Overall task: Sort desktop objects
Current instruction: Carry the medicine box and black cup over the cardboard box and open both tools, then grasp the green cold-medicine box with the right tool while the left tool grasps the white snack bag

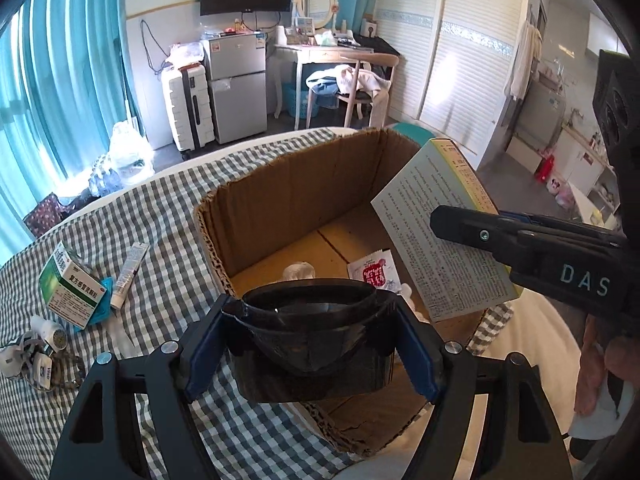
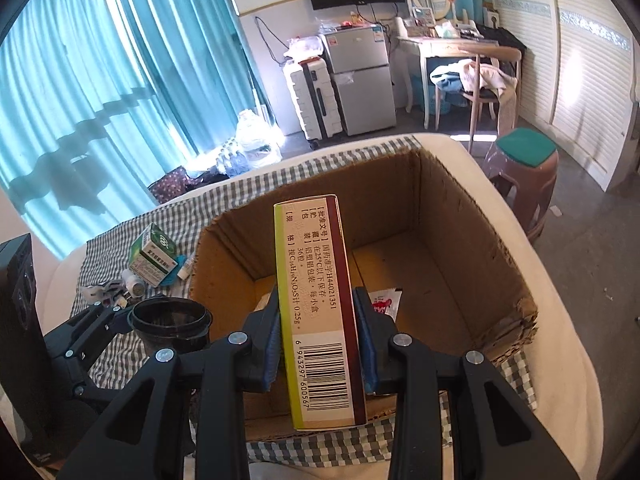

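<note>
The medicine box (image 2: 320, 308) stands on edge, clamped between the right gripper's (image 2: 318, 344) pads at frame centre, over the open carton (image 2: 460, 216). The left gripper (image 1: 310, 344) grips a dark cup (image 1: 310, 320) at the carton's near-left rim. A sachet (image 1: 374, 274) lies inside. At left, on the checked cloth (image 1: 160, 208), sit a green box (image 1: 70, 290) and a tube (image 1: 128, 274).

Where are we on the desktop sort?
Done: a red-and-white sachet lies in the cardboard box. In hand: left gripper clamps a dark cup at the box's edge; right gripper holds a medicine box over the opening. Left on the checked cloth: green medicine box, tube, small bottle, other small items.
</note>
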`<state>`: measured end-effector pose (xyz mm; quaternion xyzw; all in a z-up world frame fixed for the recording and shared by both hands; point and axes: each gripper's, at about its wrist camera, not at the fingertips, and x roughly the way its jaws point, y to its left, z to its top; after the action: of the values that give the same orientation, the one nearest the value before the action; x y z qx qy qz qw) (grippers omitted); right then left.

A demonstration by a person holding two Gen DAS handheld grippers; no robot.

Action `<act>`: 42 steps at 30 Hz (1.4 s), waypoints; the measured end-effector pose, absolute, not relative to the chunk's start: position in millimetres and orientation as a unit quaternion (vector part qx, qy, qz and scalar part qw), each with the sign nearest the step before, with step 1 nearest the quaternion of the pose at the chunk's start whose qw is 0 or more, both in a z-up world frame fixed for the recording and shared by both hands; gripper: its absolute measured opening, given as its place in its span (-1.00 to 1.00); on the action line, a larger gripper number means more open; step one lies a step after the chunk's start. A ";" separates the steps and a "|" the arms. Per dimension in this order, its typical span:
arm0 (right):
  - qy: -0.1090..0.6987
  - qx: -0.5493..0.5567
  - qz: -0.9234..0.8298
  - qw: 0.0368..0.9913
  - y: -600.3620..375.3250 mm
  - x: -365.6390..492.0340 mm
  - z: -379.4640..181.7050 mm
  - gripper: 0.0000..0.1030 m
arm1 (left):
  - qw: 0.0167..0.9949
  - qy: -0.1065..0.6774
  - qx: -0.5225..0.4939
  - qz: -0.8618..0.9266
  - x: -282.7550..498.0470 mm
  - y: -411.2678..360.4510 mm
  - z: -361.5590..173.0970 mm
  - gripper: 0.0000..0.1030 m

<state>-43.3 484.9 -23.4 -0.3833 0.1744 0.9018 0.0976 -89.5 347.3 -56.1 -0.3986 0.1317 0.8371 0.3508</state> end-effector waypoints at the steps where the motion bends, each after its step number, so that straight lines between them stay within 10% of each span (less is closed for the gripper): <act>1: 0.179 -0.385 0.900 0.099 486.4 -44.7 -27.6 -0.33 | 0.351 0.135 -0.402 0.835 -89.7 349.1 -59.8 0.62; 4: 0.188 -0.373 0.901 0.115 487.0 -42.0 -30.5 -0.12 | 0.347 0.144 -0.408 0.832 -88.6 351.3 -65.9 0.87; 6: 0.182 -0.354 0.908 0.128 485.1 -38.3 -25.2 0.43 | 0.350 0.149 -0.406 0.831 -84.4 351.0 -66.9 0.88; 31: 0.110 -0.323 0.939 -0.035 294.8 -22.0 1.2 0.43 | 0.084 0.032 -0.416 0.905 -63.7 78.0 -49.6 1.00; 42: 0.058 -0.332 0.938 -0.085 223.3 -53.0 -12.9 0.72 | 0.010 -0.036 -0.447 0.894 -91.3 -1.9 -73.4 1.00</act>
<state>-53.0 223.3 -12.9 -0.3317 0.0579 0.9378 -0.0845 -91.3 -1.9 -73.4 -0.4469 -0.0363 0.8938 0.0103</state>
